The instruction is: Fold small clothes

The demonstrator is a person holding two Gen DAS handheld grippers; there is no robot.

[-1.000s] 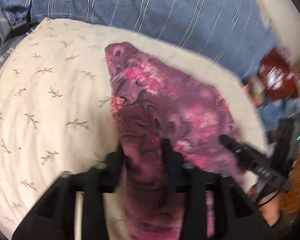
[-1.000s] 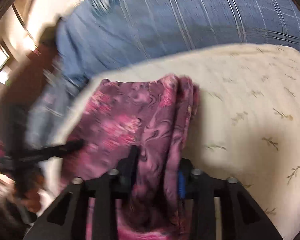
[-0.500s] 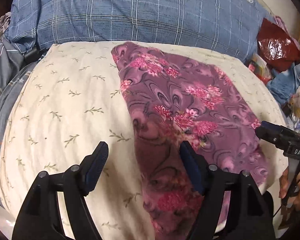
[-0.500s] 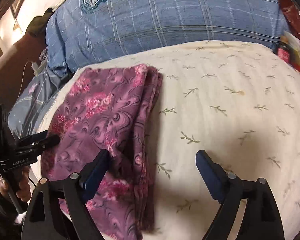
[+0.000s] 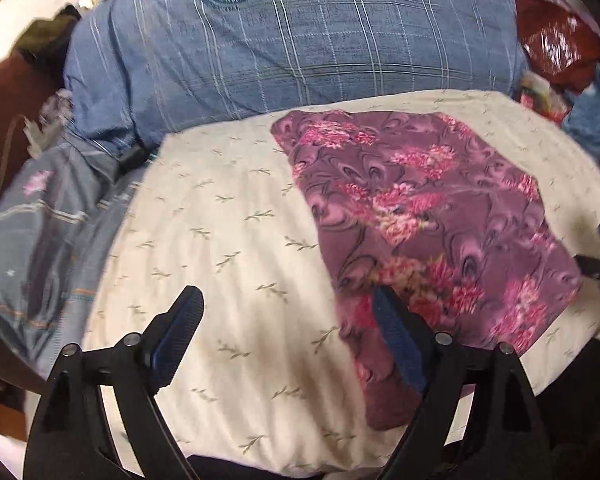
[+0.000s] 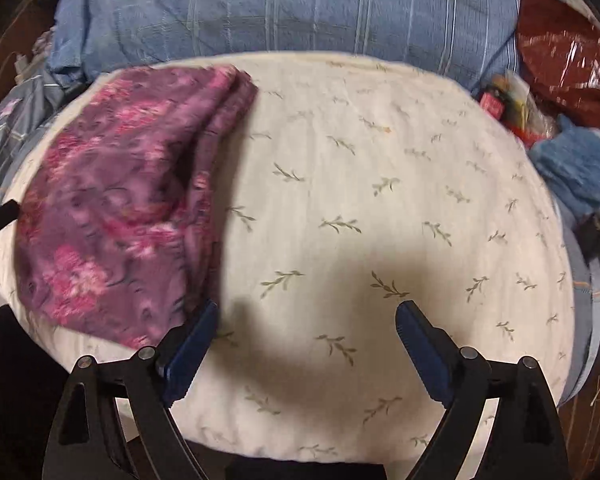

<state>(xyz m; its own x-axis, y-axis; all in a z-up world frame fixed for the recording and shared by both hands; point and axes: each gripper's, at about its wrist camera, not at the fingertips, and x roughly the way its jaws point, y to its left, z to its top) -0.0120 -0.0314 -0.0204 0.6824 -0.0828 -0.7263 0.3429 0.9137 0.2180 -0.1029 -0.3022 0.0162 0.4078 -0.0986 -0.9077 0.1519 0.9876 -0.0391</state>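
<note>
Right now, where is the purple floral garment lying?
The purple floral garment lies folded on the cream leaf-print cushion, right of centre in the left wrist view, left in the right wrist view, just below the blue plaid pillow.

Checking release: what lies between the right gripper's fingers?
Only bare cream pillow, in the right wrist view; the purple floral cloth lies beside the open right gripper.

**Right gripper open over the cushion**

The right gripper [image 6: 306, 320] hangs with its jaws wide apart and nothing between them, above the cream cushion [image 6: 380, 208]. The folded purple cloth [image 6: 116, 204] lies on the cushion's left side, its near edge just beside the left finger. A blue pillow [image 6: 292, 4] lies at the far side; a red bag [image 6: 568, 56] far right.
</note>
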